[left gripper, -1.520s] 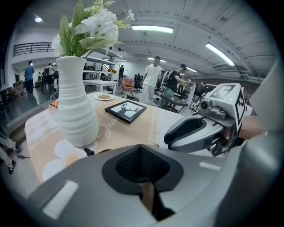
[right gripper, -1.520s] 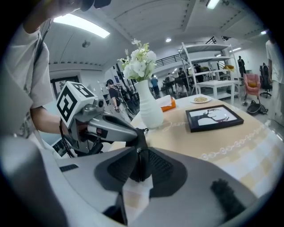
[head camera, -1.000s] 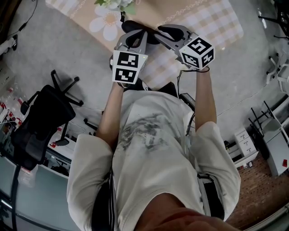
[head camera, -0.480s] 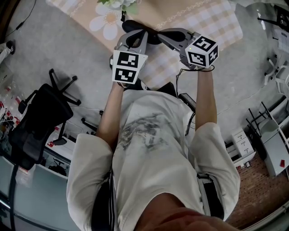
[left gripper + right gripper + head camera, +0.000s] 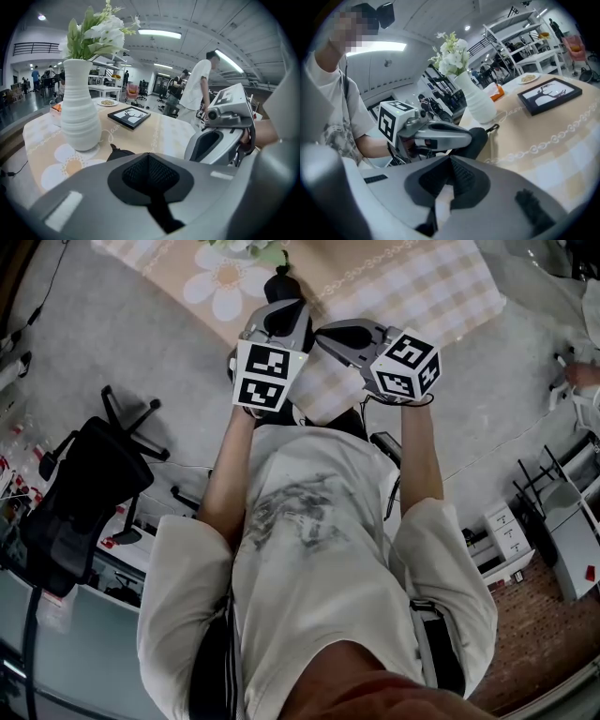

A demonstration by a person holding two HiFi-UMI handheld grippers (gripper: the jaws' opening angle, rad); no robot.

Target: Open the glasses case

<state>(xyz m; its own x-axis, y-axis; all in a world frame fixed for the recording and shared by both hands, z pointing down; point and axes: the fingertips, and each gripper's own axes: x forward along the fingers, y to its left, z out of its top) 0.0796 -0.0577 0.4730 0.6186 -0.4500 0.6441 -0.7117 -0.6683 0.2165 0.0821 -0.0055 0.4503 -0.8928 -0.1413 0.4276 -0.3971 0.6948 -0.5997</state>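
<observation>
The black glasses case (image 5: 279, 287) lies on the patterned tablecloth (image 5: 422, 287), mostly hidden under my left gripper (image 5: 284, 307). That gripper is shut, its tip resting at the case; I cannot tell whether it pinches an edge. In the left gripper view only a dark corner of the case (image 5: 118, 152) peeks past the shut left gripper (image 5: 149, 155). In the right gripper view the case (image 5: 482, 139) sits at the end of the left gripper's fingers (image 5: 440, 133). My right gripper (image 5: 323, 332) is shut beside the left one, short of the case, with nothing clearly between its jaws (image 5: 450, 161).
A white ribbed vase (image 5: 80, 112) with white flowers stands just beyond the case, and a black picture frame (image 5: 129, 116) lies farther back. A black office chair (image 5: 89, 493) stands on the floor at the left. A person (image 5: 199, 89) stands beyond the table.
The right gripper's jaws have closed, and it has drawn back toward me and closer to the left gripper. Less of the black case shows now. The left gripper stayed put.
</observation>
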